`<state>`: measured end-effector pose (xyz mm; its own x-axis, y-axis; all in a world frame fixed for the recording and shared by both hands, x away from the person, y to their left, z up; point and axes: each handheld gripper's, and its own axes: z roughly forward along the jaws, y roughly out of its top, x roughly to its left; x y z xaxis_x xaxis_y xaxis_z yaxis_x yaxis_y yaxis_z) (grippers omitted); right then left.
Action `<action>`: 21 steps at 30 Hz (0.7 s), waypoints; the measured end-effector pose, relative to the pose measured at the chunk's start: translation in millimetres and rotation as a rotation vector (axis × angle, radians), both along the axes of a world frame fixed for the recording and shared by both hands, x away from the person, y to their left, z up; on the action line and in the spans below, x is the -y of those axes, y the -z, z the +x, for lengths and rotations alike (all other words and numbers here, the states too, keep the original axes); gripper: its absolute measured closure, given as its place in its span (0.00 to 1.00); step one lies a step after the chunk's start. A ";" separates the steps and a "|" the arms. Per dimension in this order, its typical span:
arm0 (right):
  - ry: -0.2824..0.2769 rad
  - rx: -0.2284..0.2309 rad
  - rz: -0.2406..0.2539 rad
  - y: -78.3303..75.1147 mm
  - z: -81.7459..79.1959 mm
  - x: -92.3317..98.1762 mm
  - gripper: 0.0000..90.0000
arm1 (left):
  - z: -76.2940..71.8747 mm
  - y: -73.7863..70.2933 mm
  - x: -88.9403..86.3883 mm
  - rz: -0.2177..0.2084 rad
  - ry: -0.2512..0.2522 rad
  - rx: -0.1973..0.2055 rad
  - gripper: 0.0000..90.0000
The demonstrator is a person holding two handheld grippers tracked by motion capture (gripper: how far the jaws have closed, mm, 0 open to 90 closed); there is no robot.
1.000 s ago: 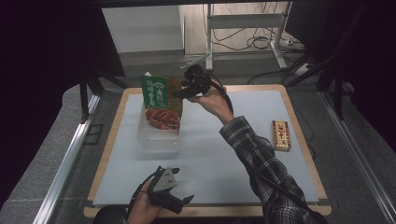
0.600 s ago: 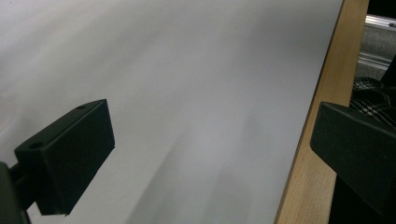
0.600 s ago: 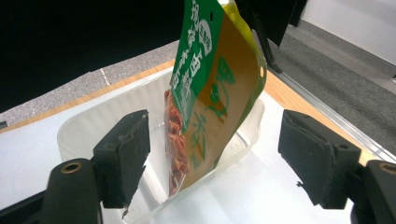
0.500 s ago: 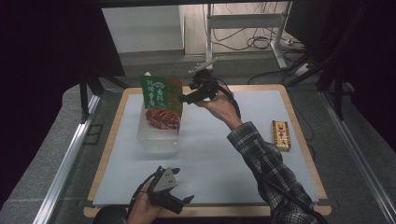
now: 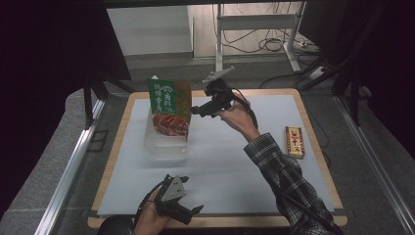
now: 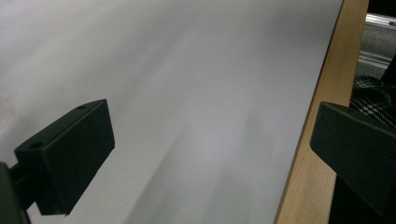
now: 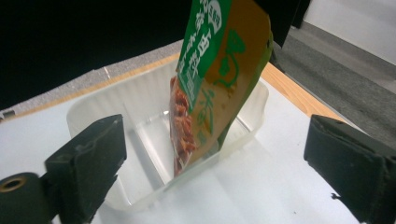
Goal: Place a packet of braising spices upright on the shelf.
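A green and orange snack bag (image 5: 169, 100) (image 7: 212, 70) stands tilted in a clear plastic tray (image 5: 165, 147) (image 7: 88, 109) at the back left of the white mat. My right gripper (image 5: 197, 110) (image 7: 215, 137) hangs just right of the bag and points at it. Its jaws have just been opening; they stand wide apart and clear of the bag. My left gripper (image 5: 192, 211) (image 6: 210, 135) rests low at the mat's front edge, open, with only mat between its jaws.
A small yellow and red box (image 5: 294, 141) lies near the mat's right edge. The white mat (image 5: 235, 171) sits on a wooden board (image 6: 303, 154). Metal rails run along both sides, and cables and a stand lie behind the table.
The right gripper has let go of the bag's top, opened its jaws wide and drawn back to the right and slightly down. The bag stays standing in the tray. The left gripper kept still.
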<state>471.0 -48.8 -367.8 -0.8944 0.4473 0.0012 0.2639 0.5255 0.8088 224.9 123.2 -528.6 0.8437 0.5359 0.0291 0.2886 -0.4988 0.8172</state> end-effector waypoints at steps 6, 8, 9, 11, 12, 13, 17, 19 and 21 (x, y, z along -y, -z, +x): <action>-0.001 0.010 0.004 4.5 -3.8 6.8 0.03 | 0.1 0.1 0.0 -0.001 -0.001 -0.001 0.00; -0.001 0.018 0.001 5.6 -5.3 9.7 0.03 | 0.2 0.1 0.0 -0.002 -0.001 -0.001 0.00; -0.002 0.020 0.003 6.1 -6.1 11.4 0.04 | 0.2 0.2 0.0 -0.002 -0.001 -0.002 0.00; -0.005 0.021 0.002 7.3 -7.7 14.3 0.03 | 0.2 0.3 0.2 -0.001 -0.001 -0.002 0.00; 0.000 0.023 -0.007 8.1 -8.7 15.3 0.03 | 0.2 0.4 0.3 -0.001 -0.001 -0.002 0.00; 0.001 0.026 -0.017 8.9 -9.6 16.4 0.03 | 0.2 0.4 0.4 -0.001 -0.001 -0.002 0.00; 0.002 0.027 -0.021 11.9 -13.5 20.8 0.03 | 0.3 0.7 0.5 0.000 -0.001 -0.003 0.00; 0.000 0.029 -0.015 13.1 -15.2 23.3 0.03 | 0.3 0.7 0.4 -0.002 -0.002 -0.003 0.00; 0.000 0.028 -0.012 14.3 -17.0 25.6 0.03 | 0.4 0.6 0.2 -0.003 -0.003 -0.002 0.00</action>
<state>454.1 -74.4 -382.1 -0.8941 0.4469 -0.0290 0.2415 0.5356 0.8092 225.3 123.0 -529.2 0.8420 0.5388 0.0256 0.2921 -0.4954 0.8181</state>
